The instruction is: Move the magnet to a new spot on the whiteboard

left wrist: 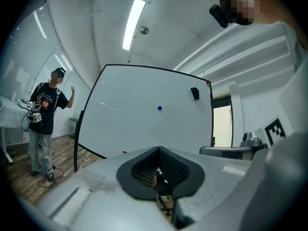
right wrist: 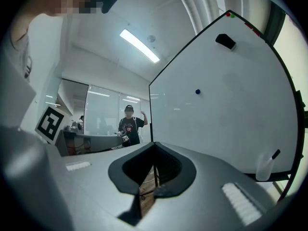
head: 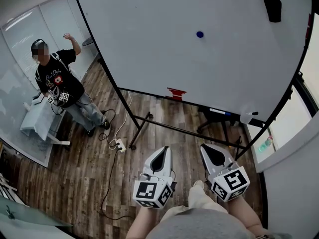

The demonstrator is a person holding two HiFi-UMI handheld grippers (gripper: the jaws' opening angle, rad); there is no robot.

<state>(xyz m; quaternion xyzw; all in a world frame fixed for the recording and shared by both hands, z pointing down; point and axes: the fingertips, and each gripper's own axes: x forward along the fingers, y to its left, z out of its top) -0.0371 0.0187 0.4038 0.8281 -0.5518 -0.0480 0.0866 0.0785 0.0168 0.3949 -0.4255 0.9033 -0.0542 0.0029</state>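
A small round blue magnet [head: 200, 34] sticks near the middle of the big whiteboard [head: 149, 44]; it also shows as the blue magnet [left wrist: 160, 108] in the left gripper view and the blue magnet [right wrist: 197, 92] in the right gripper view. Both grippers hang low, well short of the board. My left gripper [head: 161, 156] is shut with nothing in it, jaws together. My right gripper [head: 213, 152] is shut and empty too. In their own views the left gripper [left wrist: 158, 170] and the right gripper [right wrist: 153, 166] point up at the board.
A black eraser [head: 272, 7] sits at the board's upper right. A red clip [head: 176, 93] and a marker [head: 217, 111] rest on the tray, with a spray bottle [head: 247, 116]. A person [head: 60, 86] stands at left. Cables and a power strip [head: 119, 144] lie on the wood floor.
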